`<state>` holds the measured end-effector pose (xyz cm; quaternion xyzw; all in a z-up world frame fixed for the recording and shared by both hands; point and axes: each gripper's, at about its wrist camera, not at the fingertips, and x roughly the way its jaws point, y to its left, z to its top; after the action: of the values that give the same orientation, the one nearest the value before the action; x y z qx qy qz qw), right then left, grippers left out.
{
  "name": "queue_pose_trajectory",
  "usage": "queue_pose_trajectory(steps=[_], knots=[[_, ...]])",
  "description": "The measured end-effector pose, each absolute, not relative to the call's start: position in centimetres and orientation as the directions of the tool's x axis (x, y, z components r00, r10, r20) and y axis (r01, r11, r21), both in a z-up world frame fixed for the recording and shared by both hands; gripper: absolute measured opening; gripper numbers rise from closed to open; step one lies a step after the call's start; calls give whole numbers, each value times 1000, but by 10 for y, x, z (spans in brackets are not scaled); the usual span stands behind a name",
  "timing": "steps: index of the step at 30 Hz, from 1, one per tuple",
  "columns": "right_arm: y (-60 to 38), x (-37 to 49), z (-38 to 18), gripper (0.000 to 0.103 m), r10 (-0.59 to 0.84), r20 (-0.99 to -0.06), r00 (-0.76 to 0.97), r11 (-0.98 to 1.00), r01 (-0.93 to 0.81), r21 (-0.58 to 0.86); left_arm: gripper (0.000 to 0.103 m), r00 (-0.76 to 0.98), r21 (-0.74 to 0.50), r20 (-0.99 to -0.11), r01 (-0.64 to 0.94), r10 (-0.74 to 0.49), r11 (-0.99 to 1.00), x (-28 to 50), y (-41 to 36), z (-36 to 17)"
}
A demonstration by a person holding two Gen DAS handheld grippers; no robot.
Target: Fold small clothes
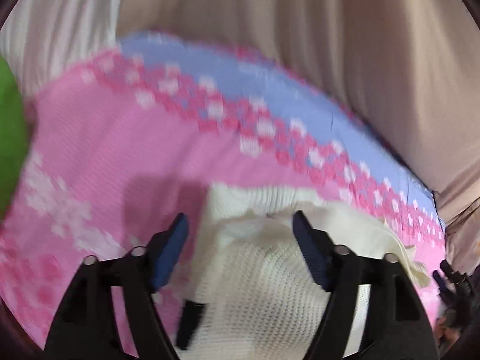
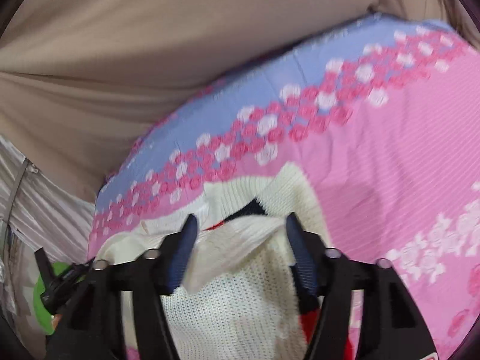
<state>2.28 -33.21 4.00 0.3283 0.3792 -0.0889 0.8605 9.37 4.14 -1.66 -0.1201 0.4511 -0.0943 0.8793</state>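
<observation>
A cream knitted garment (image 1: 258,273) lies on a pink and blue flowered bedsheet (image 1: 114,138). My left gripper (image 1: 240,225) is open, its blue-padded fingers (image 1: 172,249) spread over the garment's ribbed edge. In the right wrist view the same cream garment (image 2: 231,294) shows navy and red patches. My right gripper (image 2: 240,225) is open, with a raised fold of the garment between its fingers (image 2: 300,258); the pads stand apart from the cloth. Both views are blurred.
The bedsheet (image 2: 375,150) ends at a beige curtain (image 2: 135,45) behind. A green object (image 1: 9,132) sits at the far left, and shows in the right wrist view (image 2: 45,306) too. The other gripper's tip (image 1: 450,276) shows at right.
</observation>
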Motion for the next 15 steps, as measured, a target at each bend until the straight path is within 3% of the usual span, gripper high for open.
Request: queue_pose_trajectory(steps=[2, 7, 8, 10, 11, 12, 13, 15], knots=[[-329, 21, 45, 67, 68, -722, 688, 821, 373, 432, 82, 573, -282, -768, 97, -285, 955, 93, 40, -17], [-300, 53, 9, 67, 28, -823, 568, 939, 269, 217, 81, 468, -193, -850, 152, -243, 969, 108, 10, -59], [-294, 60, 0, 67, 15, -835, 550, 951, 250, 182, 76, 448, -184, -863, 152, -233, 971, 113, 6, -67], [-287, 76, -14, 67, 26, -850, 527, 960, 225, 168, 53, 389, -201, -890, 131, -237, 971, 125, 1, -83], [-285, 83, -19, 61, 42, -853, 520, 960, 216, 179, 35, 383, -202, -893, 128, -236, 971, 128, 1, -86], [-283, 89, -23, 46, 56, -857, 513, 961, 206, 186, 15, 388, -199, -891, 130, -234, 971, 131, 1, -82], [-283, 95, -26, 5, 78, -862, 500, 958, 203, 204, 14, 381, -211, -891, 130, -246, 969, 132, 2, -79], [-295, 94, -10, 7, 138, -835, 532, 916, 251, 312, 13, 379, -294, -873, 95, -307, 951, 134, 14, -62]])
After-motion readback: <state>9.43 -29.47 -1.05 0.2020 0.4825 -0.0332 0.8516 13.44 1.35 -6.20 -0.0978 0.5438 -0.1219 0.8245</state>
